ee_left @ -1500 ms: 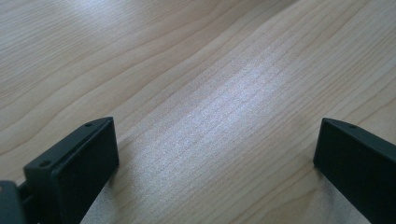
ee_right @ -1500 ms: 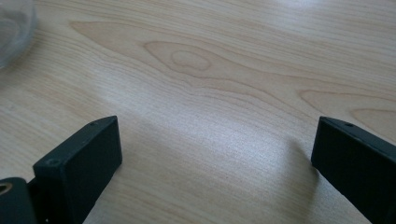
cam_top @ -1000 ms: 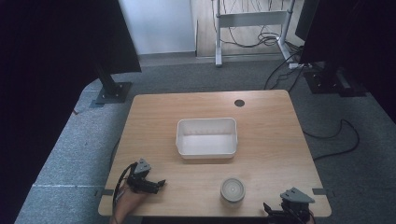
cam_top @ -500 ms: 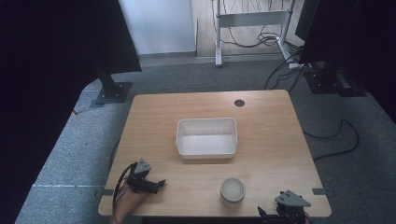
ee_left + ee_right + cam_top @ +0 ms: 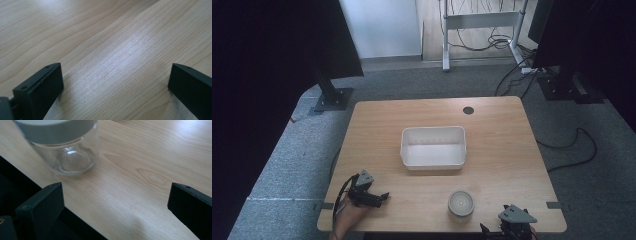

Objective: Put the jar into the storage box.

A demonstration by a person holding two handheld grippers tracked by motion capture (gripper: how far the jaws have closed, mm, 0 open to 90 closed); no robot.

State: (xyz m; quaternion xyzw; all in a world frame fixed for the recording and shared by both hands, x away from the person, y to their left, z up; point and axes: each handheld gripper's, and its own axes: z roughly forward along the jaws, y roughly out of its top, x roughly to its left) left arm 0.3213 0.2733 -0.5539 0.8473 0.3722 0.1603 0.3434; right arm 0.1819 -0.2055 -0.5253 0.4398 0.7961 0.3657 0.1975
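A clear glass jar with a grey lid stands near the table's front edge, right of centre; in the right gripper view the jar is at the upper left, beyond the jaws. My right gripper hangs at the front edge, just right of the jar, jaws wide apart and empty. My left gripper rests on the front left of the table, held by a hand, pointing right. Its jaws are spread over bare wood. A white rectangular bin sits empty at the table's middle.
The wooden table has a round cable hole near its far edge. Dark monitor stands and cables lie on the grey carpet around it. Black cable trails from the left gripper over the table's front left corner.
The right gripper has shifted left along the front edge, closer to the jar. The left gripper has stayed put.
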